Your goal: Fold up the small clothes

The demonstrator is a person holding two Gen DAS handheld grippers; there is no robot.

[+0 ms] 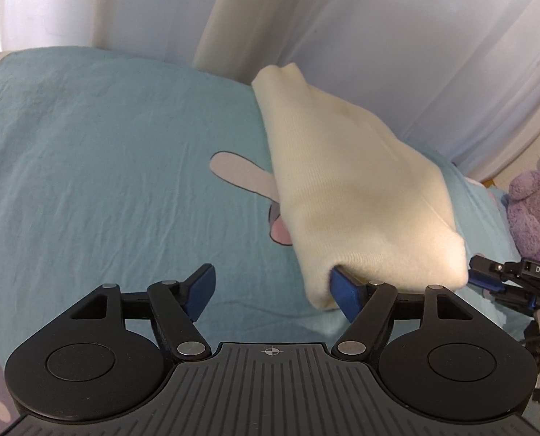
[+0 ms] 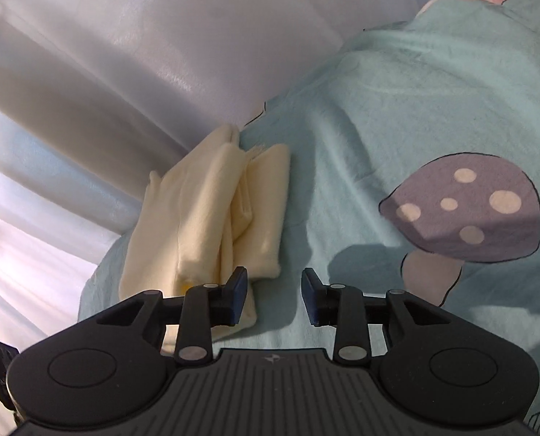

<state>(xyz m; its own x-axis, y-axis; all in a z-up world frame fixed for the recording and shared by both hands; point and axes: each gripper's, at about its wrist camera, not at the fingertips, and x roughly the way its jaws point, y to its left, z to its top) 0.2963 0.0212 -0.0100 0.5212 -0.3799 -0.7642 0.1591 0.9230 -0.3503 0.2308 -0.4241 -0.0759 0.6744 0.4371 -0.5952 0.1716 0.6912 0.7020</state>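
folded cream cloth (image 1: 361, 189) at 1 o'clock, left gripper (image 1: 273, 290) spread, purple plush (image 1: 535, 210) left-view only, mushroom print (image 2: 466, 214) right-view only, right gripper (image 2: 274, 296) parted, empty

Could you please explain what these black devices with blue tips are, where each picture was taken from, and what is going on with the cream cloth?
There is no robot here: a person holds a two-finger gripper in each hand, and a fisheye camera on each one looks forward along its fingers. One picture comes from the left gripper, the other from the right gripper.

The surface is a light blue bedsheet printed with cartoon shapes, including a purple spotted mushroom. On it lies a folded cream knit garment, close to pale curtains. A purple plush toy sits at the edge.

Both pairs of jaws stand open. In each view one blue finger sits at the garment's near edge, but nothing is pinched.
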